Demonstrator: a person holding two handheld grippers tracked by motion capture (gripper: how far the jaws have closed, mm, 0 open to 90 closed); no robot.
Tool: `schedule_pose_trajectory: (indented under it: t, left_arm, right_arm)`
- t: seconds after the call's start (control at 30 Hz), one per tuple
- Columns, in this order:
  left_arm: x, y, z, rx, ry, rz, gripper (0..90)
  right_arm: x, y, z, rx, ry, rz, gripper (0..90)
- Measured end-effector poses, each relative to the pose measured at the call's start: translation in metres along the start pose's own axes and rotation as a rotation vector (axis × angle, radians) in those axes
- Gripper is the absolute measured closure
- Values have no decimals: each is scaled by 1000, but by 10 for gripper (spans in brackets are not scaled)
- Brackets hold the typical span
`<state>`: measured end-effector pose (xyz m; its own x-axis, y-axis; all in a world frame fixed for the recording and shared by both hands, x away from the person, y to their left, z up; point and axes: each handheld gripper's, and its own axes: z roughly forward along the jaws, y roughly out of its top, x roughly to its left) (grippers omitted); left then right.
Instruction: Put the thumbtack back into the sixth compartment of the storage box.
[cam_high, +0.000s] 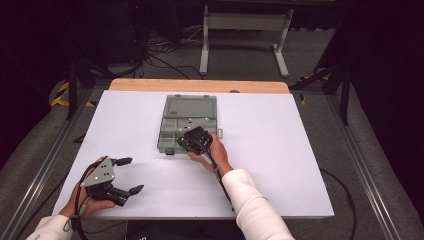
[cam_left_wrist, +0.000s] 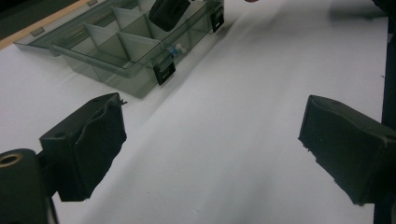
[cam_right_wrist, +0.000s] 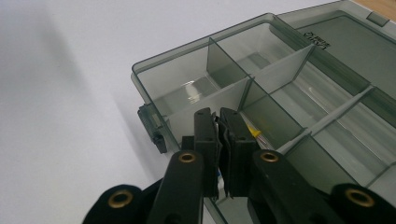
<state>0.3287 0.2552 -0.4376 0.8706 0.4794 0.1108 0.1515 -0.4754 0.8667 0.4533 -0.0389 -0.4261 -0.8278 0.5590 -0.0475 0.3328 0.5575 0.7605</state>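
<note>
A clear grey compartment box (cam_high: 161, 136) lies open on the white table, its lid (cam_high: 190, 106) folded back. My right gripper (cam_high: 184, 143) dips into a front compartment of the box (cam_right_wrist: 154, 74), jaws shut (cam_right_wrist: 218, 114). A thin pale sliver shows between the pads; I cannot tell what it is. A small yellow piece (cam_right_wrist: 254, 132) lies in the compartment just beyond the tips. My left gripper (cam_high: 131, 175) rests near the table's front left, open and empty (cam_left_wrist: 212, 140). From the left gripper view, a small blue and white piece (cam_left_wrist: 177, 48) lies in a near compartment of the box (cam_left_wrist: 116, 77).
The white board (cam_high: 280, 165) covers the table, with a wooden strip (cam_high: 200, 85) along its far edge. Black latches (cam_left_wrist: 164, 73) stick out from the box's front wall. A white frame stand (cam_high: 245, 30) and cables sit on the floor behind.
</note>
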Motion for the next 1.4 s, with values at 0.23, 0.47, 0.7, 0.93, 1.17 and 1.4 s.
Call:
schedule_pose_trajectory:
  t: [0.23,0.47,0.7,0.93,1.17,1.4]
  left_arm:
    - [0,-1,1,8,-3,0,81]
    - [4,3,6,12,-12,-12,92]
    - [12,8,8,-2,6,-19,99]
    - [23,16,10,-13,29,-19,107]
    - [33,23,16,-13,50,-19,110]
    - [42,29,21,-18,66,-18,116]
  right_arm:
    - [-1,-3,-9,-28,-25,-14,854]
    - [0,-15,-34,-80,-45,-31,846]
    - [-5,-32,-61,-133,-58,-16,841]
    - [-11,-41,-81,-145,-97,-38,830]
    - [-16,-53,-91,-139,-119,-42,802]
    - [-18,-56,-98,-144,-136,-40,734]
